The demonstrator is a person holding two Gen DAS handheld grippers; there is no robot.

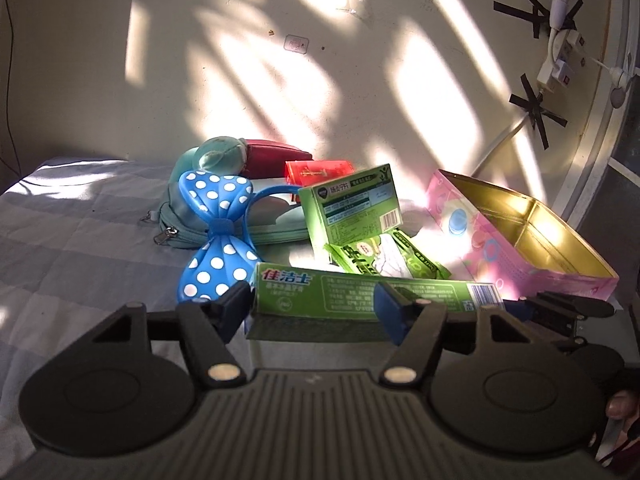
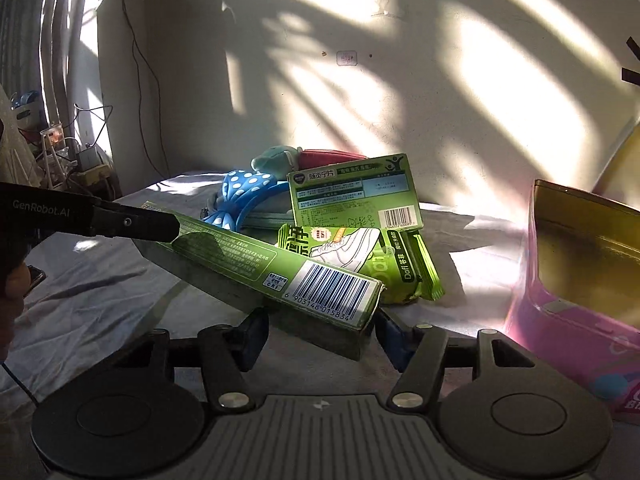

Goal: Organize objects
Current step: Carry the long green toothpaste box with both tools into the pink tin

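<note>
A long green toothpaste box (image 1: 360,294) (image 2: 256,264) is held off the bed between both grippers. My left gripper (image 1: 310,312) is shut on its left end; its black finger shows in the right wrist view (image 2: 132,224). My right gripper (image 2: 318,338) is shut on the barcode end; its fingertip shows in the left wrist view (image 1: 560,308). Behind lie a green medicine box (image 1: 352,208) (image 2: 354,198), a green snack packet (image 1: 384,260) (image 2: 360,260), a blue polka-dot bow headband (image 1: 218,236) (image 2: 240,196), a teal pouch (image 1: 208,216) with a plush, a dark red case (image 1: 276,158) and a red packet (image 1: 320,172).
An open pink tin (image 1: 520,232) (image 2: 576,280) with a gold inside stands at the right on the grey checked bedsheet (image 1: 80,232). A sunlit wall rises behind. Cables and clutter (image 2: 60,148) stand at the far left by the window.
</note>
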